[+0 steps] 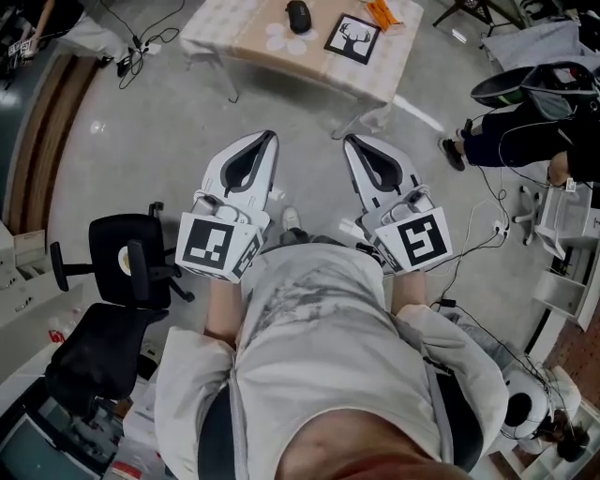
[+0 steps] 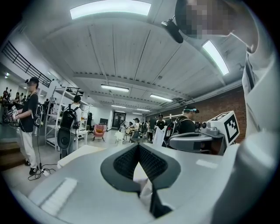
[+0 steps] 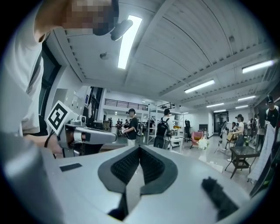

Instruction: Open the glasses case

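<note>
Grey shirt (image 1: 328, 319) of the person fills the bottom of the head view. Both grippers are held out in front of it, side by side, pointing ahead and roughly level.

Left gripper (image 1: 270, 137): jaws together. In its own view the ribbed pads (image 2: 152, 164) meet at the tip with nothing between them.
Right gripper (image 1: 348, 141): same. Its pads (image 3: 153, 165) are closed on each other, empty.

Task object: a small dark oval thing (image 1: 298, 16) lies on the table (image 1: 225, 28) at the top of the head view. I take it for the glasses case, though it is too small to be sure of that. Its lid looks down; no seam or hinge can be made out. Just beside it are pale flower-shaped mats (image 1: 279, 37), with a black-and-white deer card (image 1: 352, 38) to the right and something orange (image 1: 382, 11) further right.

Key relation — the case is straight ahead of the grippers and well apart from both, with bare floor (image 1: 159, 141) between the fingertips and the table edge. It sits between the lines the two grippers point along, somewhat nearer the left gripper's line. Its long axis appears to run away from the person, more or less along the pointing direction.

Judgement: the task has not begun. The next move needs the whole gap to the table closed first. Jaws must open before any hold — one gripper to steady the base, the other to lift the lid.

A black office chair (image 1: 122, 272) stands to the left, off the path.
</note>
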